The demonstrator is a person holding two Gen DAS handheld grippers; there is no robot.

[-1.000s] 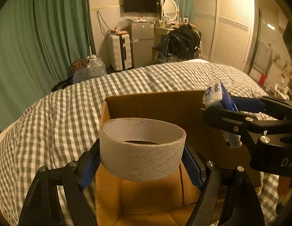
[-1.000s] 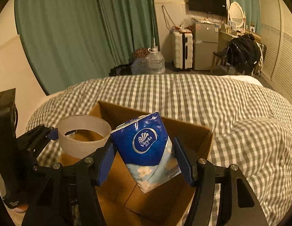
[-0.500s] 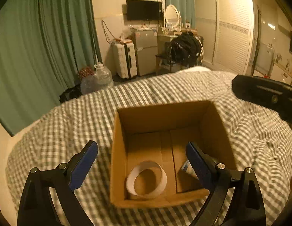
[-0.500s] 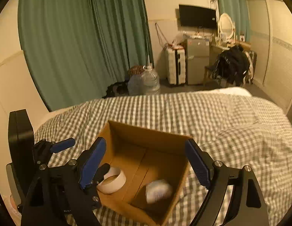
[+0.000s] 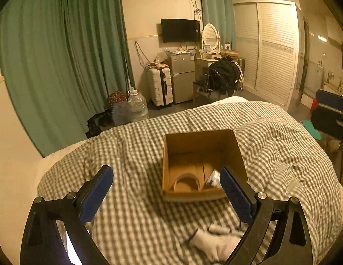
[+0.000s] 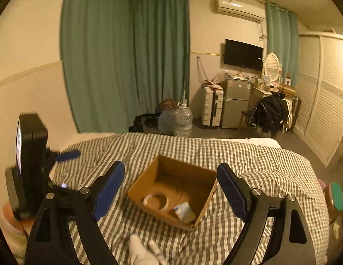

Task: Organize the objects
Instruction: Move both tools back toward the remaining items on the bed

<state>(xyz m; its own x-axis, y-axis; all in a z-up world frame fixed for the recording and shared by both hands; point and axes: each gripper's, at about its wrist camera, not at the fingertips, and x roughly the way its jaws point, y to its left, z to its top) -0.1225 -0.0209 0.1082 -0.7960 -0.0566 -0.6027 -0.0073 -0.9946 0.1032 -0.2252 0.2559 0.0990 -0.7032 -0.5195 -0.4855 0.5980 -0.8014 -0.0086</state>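
An open cardboard box [image 5: 200, 140] [image 6: 139, 186] sits on the checked duvet. Inside it lie a roll of tape [image 5: 186, 182] [image 6: 155, 201] and a blue tissue pack [image 5: 213, 180] [image 6: 184, 212]. My left gripper [image 5: 165, 193] is open and empty, raised above the bed in front of the box. My right gripper [image 6: 170, 191] is open and empty, raised above the box's near side. A white sock [image 5: 215, 243] [image 6: 142, 252] lies on the duvet near me, in front of the box.
The bed's checked duvet [image 5: 136, 150] spreads all around the box. Beyond the bed stand water jugs [image 5: 137, 107], a white suitcase [image 5: 160, 87], a small fridge [image 5: 182, 77] and a chair with black clothes [image 5: 224, 77]. Green curtains hang on the left.
Both grippers opened and dropped the tape roll and the tissue pack into the box, then pulled back and up away from it. The white sock has come into view.
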